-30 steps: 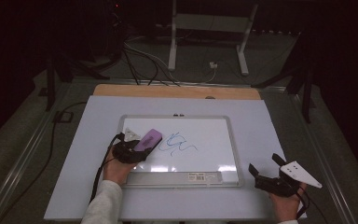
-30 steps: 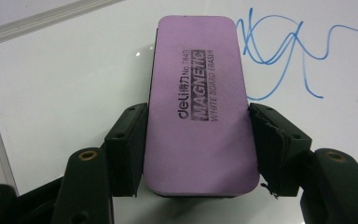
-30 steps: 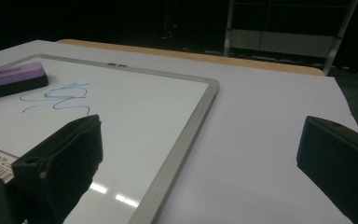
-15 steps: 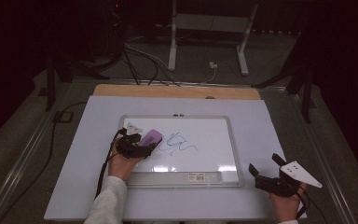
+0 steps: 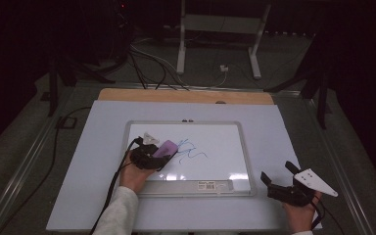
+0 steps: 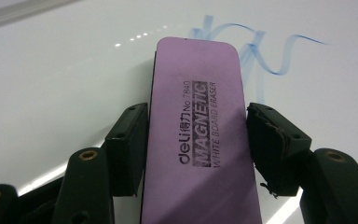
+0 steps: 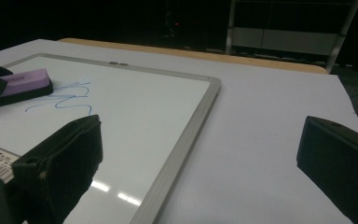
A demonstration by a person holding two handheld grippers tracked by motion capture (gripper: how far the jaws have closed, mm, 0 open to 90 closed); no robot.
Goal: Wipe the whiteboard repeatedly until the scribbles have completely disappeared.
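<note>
— Dark room all round, isn't it? What do the tongs have?

— The left tongs are clamped on a purple eraser, one black jaw against each long side. In the left gripper view the eraser runs forward between the jaws, its printed top reading "deli", "MAGNETIC" and "WHITE BOARD ERASER". Its far end lies at the blue scribble.

— And the right tongs?

— The right tongs are empty with the jaws spread wide apart, held at the near right of the desk, just right of the board's near right corner. A grey three-cornered plate sits on top.

— Where is the eraser on the board?

— On the left part of the whiteboard, with the blue scribble just to its right, about the middle of the white face. From the right gripper view the eraser lies flat on the board at the far left, touching the scribble's left end.

— What carries the board?

— A pale sheet covering the desk; a wooden edge shows along its far side. The whiteboard has a grey frame and a label strip along its near edge.

— Beyond that?

— A grey floor with black cables, a small white plug, and the white legs of a stand. A black cable also lies at the left of the desk. Behind, everything is black.
</note>
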